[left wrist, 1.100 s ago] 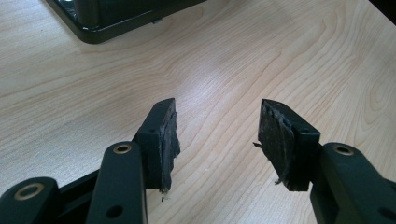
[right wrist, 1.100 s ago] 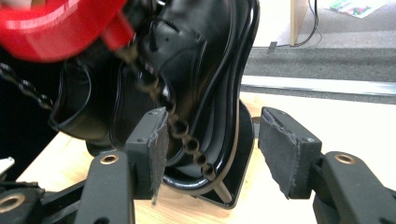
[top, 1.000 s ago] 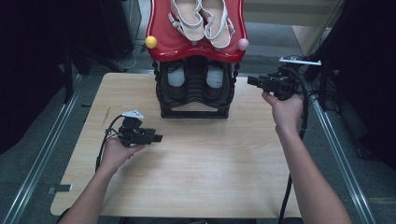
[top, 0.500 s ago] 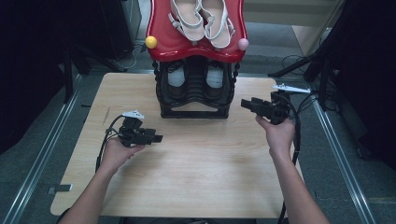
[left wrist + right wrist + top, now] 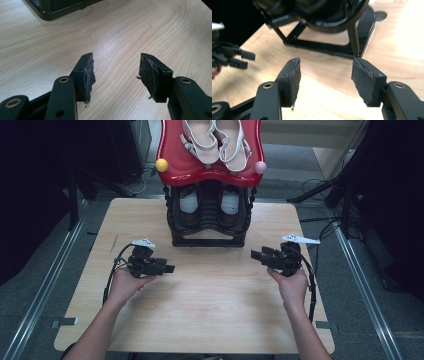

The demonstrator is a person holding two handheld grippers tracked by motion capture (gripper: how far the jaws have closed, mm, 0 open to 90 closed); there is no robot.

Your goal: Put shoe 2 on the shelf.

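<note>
At the upper centre of the high view, a two-tier shoe rack [image 5: 209, 220] stands on the table [image 5: 210, 310], white sandals [image 5: 214, 140] on its red top shelf; light and stiff-soled, they look best pinched at a strap. Below, the left gripper [image 5: 169, 268] and right gripper [image 5: 256, 254] hover spread and empty.

A lab-like recording room: a bare wooden bench [image 5: 210, 310] on metal rails, a shoe rack [image 5: 209, 190], cables [image 5: 320, 227] trailing over grey floor beyond the tongs.
</note>
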